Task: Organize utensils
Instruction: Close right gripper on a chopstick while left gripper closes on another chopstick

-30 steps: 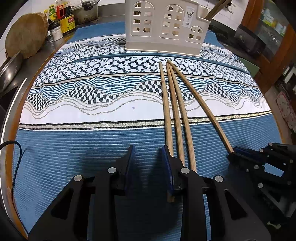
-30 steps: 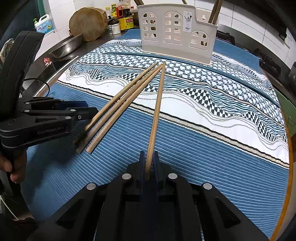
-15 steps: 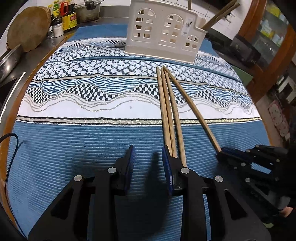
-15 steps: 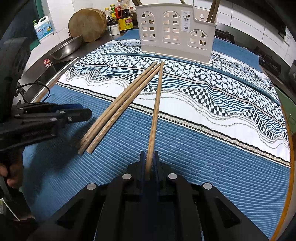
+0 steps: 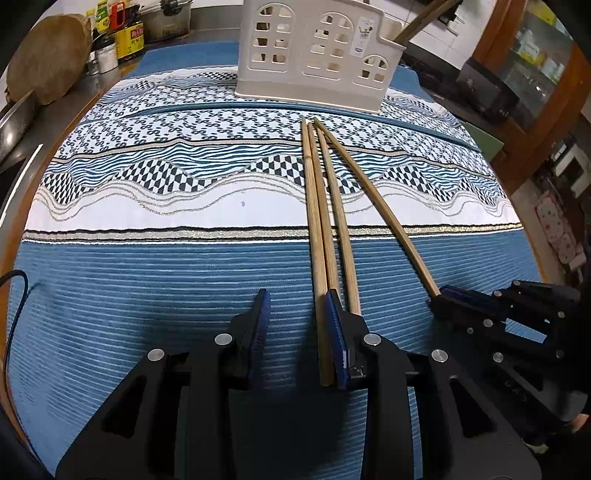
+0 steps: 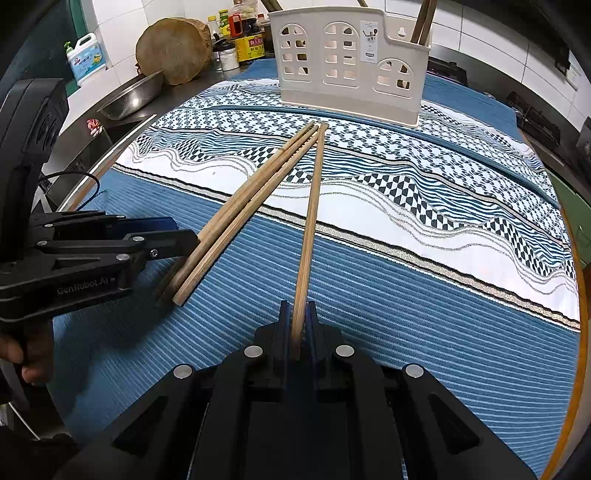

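Three wooden chopsticks (image 5: 325,206) lie side by side on the patterned cloth (image 5: 147,295), tips toward a cream utensil holder (image 5: 317,55). My left gripper (image 5: 297,306) is open over their near ends. The leftmost chopstick runs along the inside of its right finger, and the left finger stands well apart from it. A fourth chopstick (image 6: 308,240) slants away from the bundle with my right gripper (image 6: 298,314) shut on its near end. The right wrist view shows the left gripper (image 6: 184,240) at the bundle (image 6: 251,195), in front of the holder (image 6: 351,66).
Chopsticks stand in the holder's right compartment (image 6: 421,22). A round wooden block (image 6: 173,48), a metal bowl (image 6: 129,96), bottles and jars (image 6: 243,40) crowd the counter at the back left. A black cable (image 5: 14,280) lies at the cloth's left edge. A hand (image 6: 33,365) grips the left tool.
The left gripper drew back a little from the bundle, then came forward again, so the leftmost chopstick's end now lies between its jaws. The right gripper and its chopstick have not moved.
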